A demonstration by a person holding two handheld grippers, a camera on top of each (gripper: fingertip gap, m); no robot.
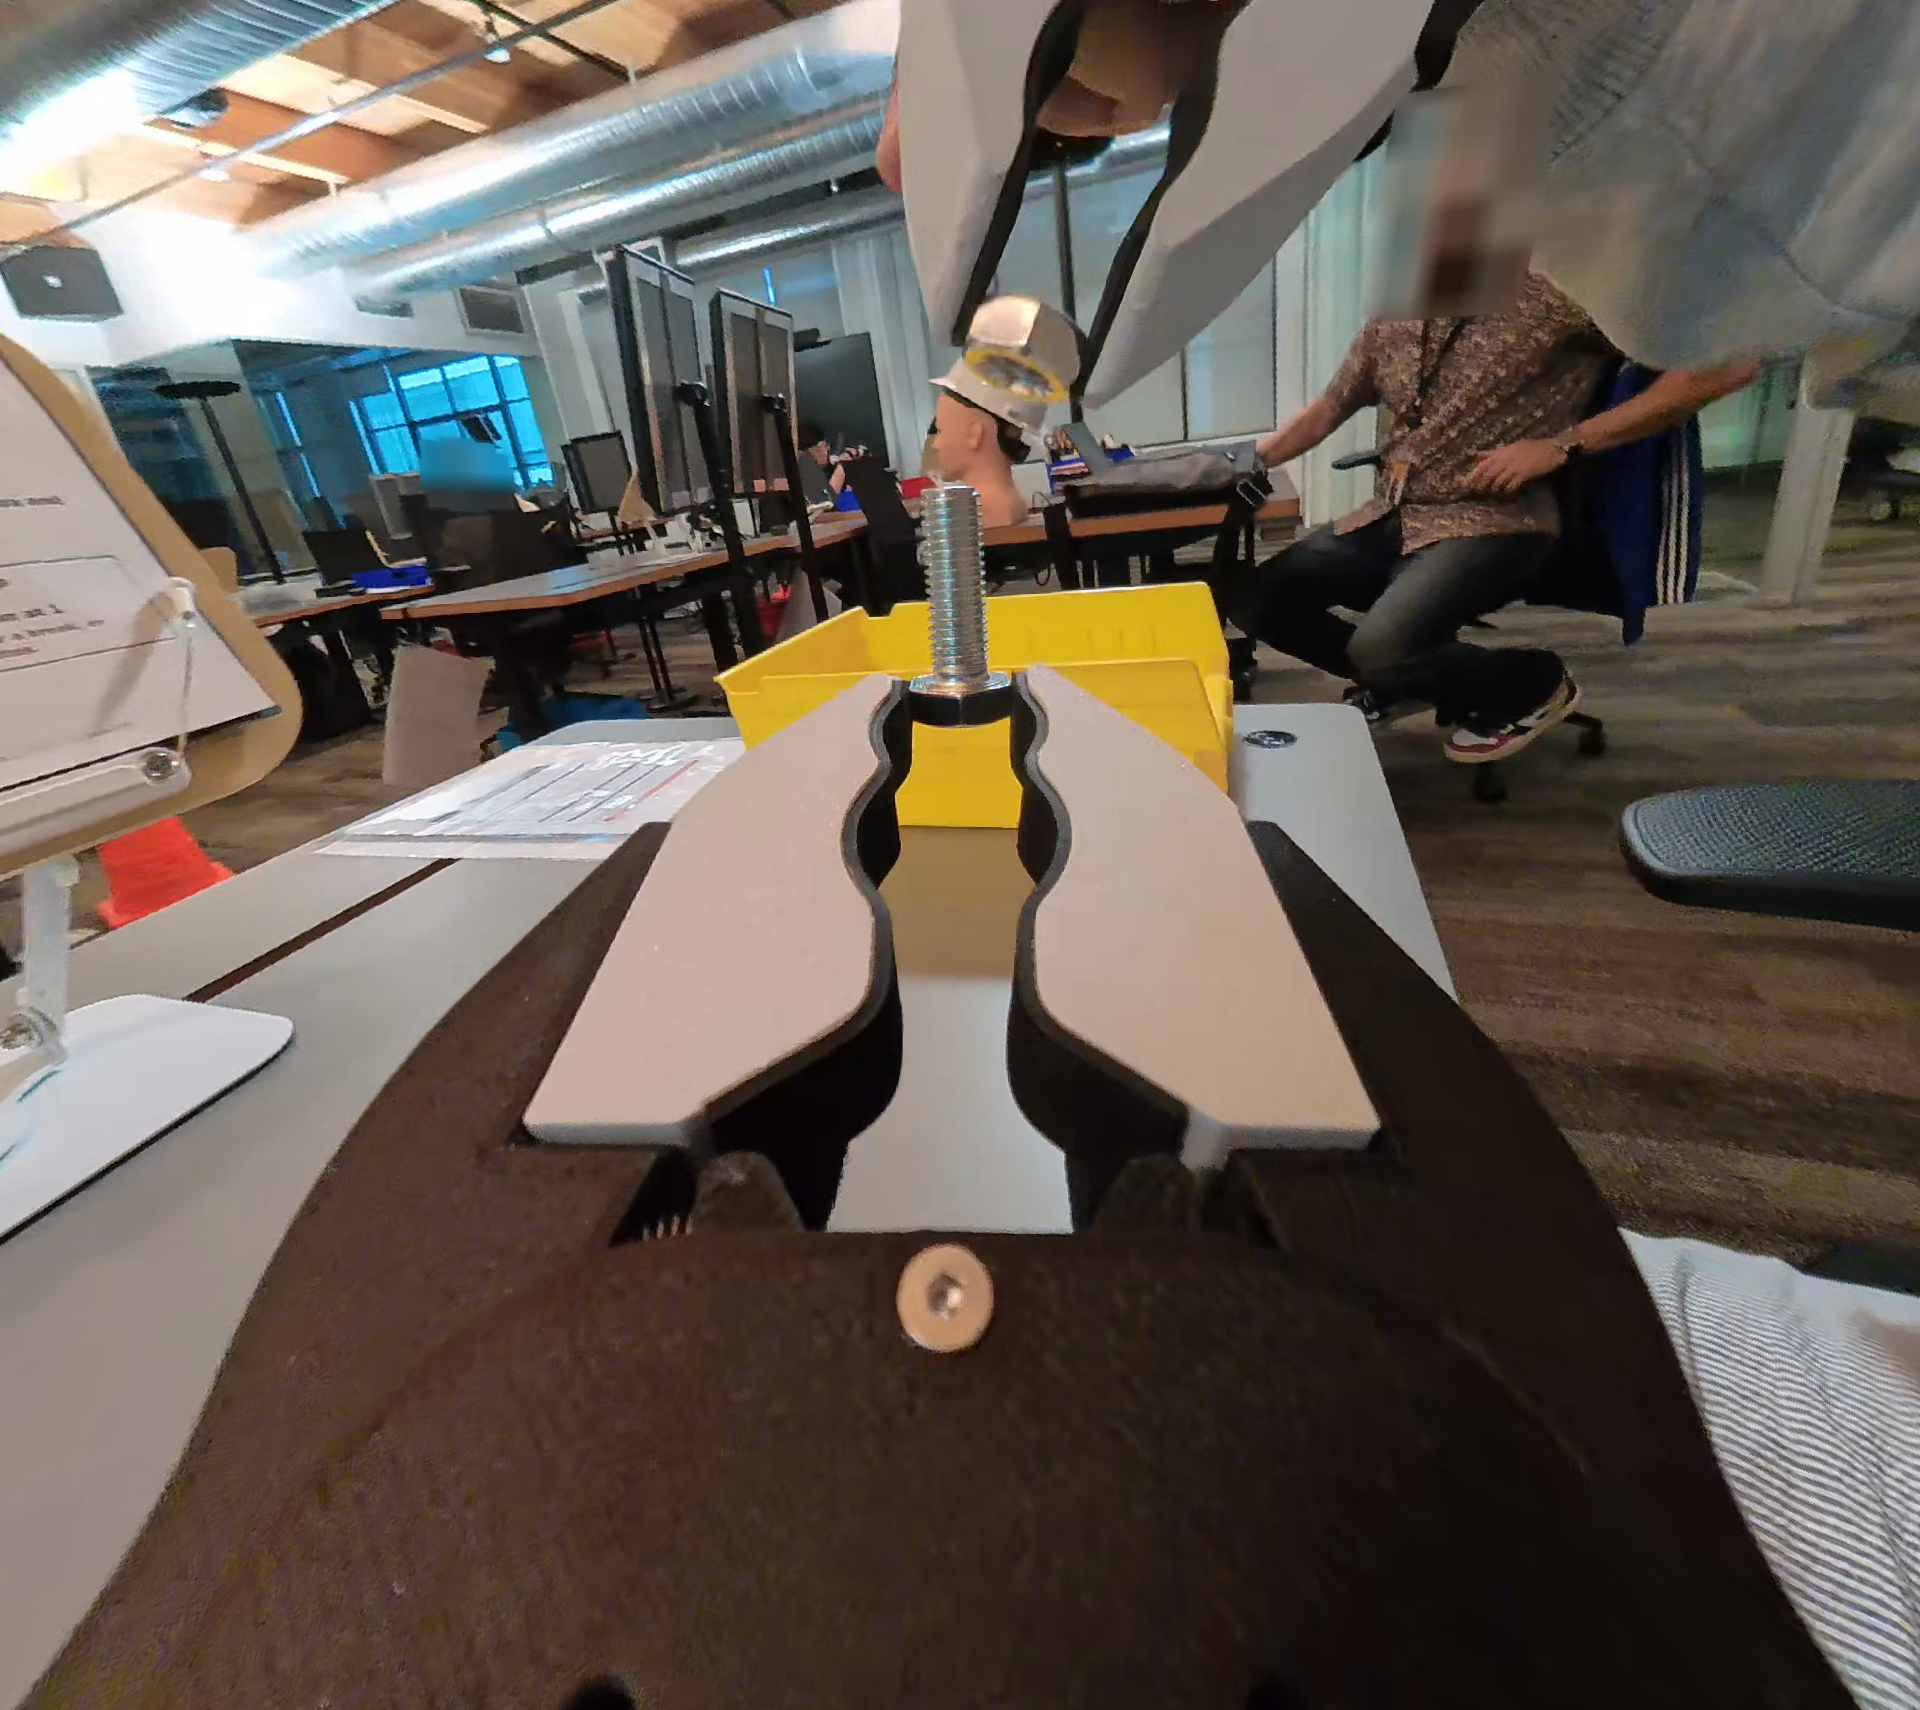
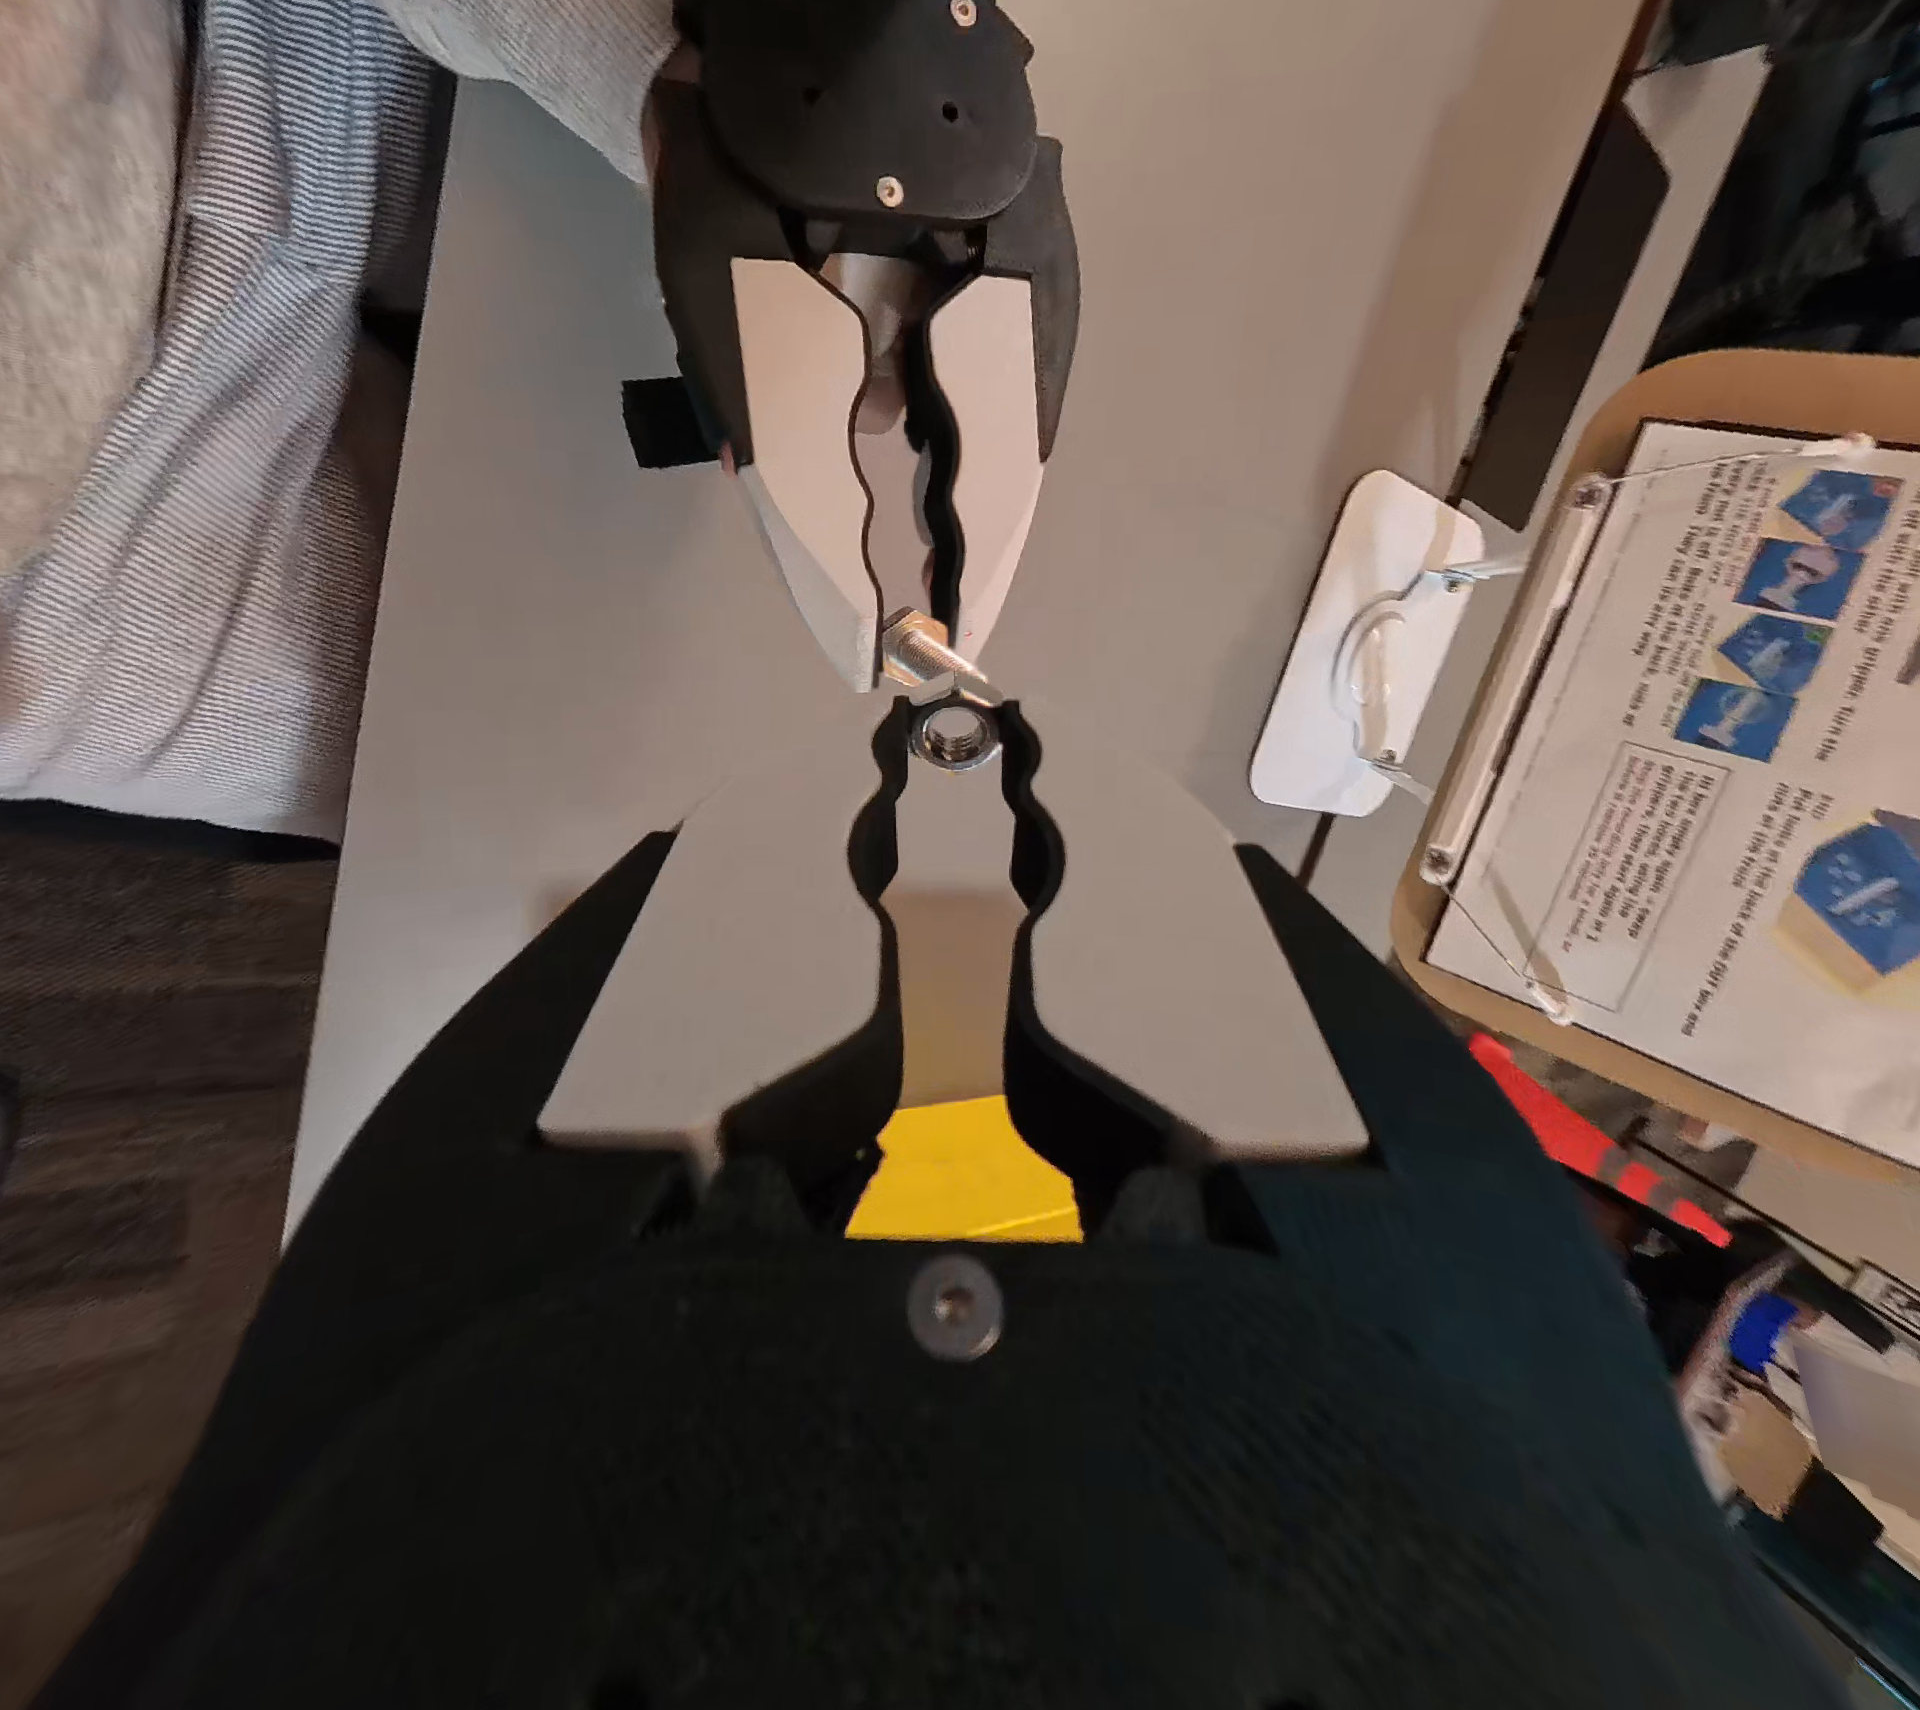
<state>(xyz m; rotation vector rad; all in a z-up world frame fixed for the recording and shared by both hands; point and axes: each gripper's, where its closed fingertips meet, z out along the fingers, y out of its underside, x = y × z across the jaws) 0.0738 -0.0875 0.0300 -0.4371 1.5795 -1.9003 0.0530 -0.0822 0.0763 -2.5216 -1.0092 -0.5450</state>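
My left gripper (image 1: 958, 696) is shut on the head of a silver threaded bolt (image 1: 954, 580), whose shaft stands upright above the fingertips. My right gripper (image 1: 1023, 364) comes down from above, shut on a silver hex nut (image 1: 1013, 351). The nut hangs a little above the bolt's tip and is apart from it. In the right wrist view the right gripper (image 2: 953, 730) holds the nut (image 2: 951, 741) with its hole facing the camera. Just beyond it, the left gripper (image 2: 920, 658) holds the bolt (image 2: 920, 661), whose tip points toward the nut.
A yellow bin (image 1: 1091, 632) stands on the grey table (image 1: 156, 1297) behind the bolt. A printed sheet (image 1: 540, 798) lies left of it. An instruction board on a white stand (image 2: 1714, 725) is at the table's side. A person (image 1: 1455, 517) sits beyond, near a mesh chair (image 1: 1787, 839). There is about 6 cm between the tips of the two grippers.
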